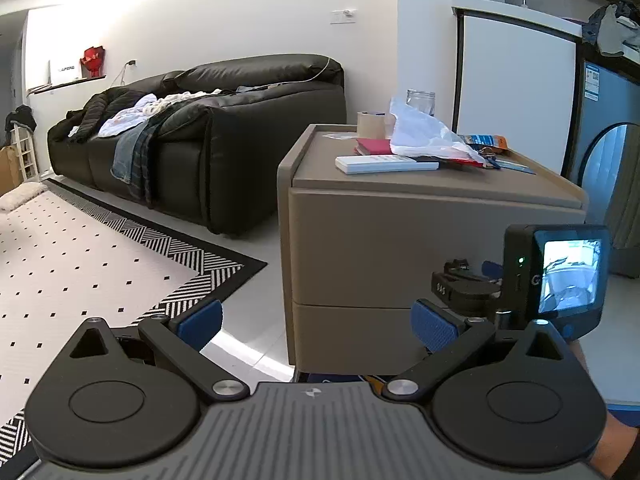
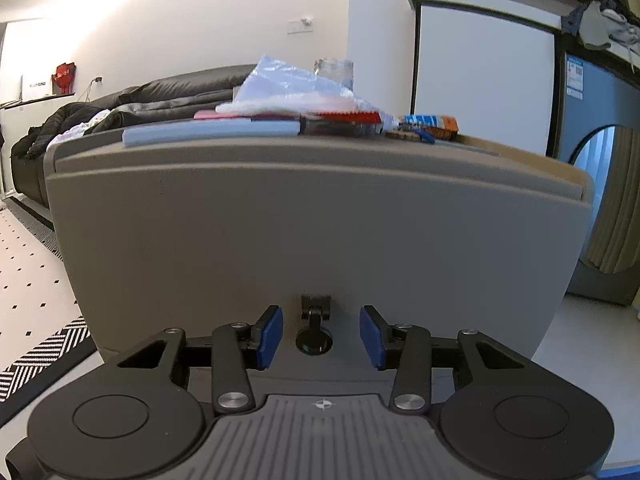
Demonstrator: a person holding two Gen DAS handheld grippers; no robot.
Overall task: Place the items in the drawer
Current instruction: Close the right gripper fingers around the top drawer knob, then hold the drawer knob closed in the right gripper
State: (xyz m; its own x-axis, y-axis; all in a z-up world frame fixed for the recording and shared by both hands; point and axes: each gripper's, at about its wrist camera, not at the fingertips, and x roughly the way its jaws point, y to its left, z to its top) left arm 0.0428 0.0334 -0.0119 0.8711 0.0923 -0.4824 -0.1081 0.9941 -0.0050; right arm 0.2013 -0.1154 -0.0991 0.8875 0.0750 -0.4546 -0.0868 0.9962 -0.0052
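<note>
R gripper (image 2: 321, 334) sits right at the top drawer (image 2: 316, 240) front of the cabinet (image 1: 432, 248), pads apart, nothing between them but the drawer's black pull (image 2: 315, 322), which hangs centred in the gap; touching or not, can't tell. L gripper (image 1: 318, 322) is further back, left of the cabinet, pads wide apart and empty. Both drawers are closed, the lower drawer (image 1: 360, 336) under the top one, so contents not visible. On the cabinet top, front to back: white remote (image 1: 386, 165), red booklet (image 1: 374, 146), plastic bag (image 1: 428, 136) over more clutter, tape roll (image 1: 370, 124), glass jar (image 1: 420, 101). Beyond the cabinet, to its left, a black sofa (image 1: 224, 136) with clothes on it.
</note>
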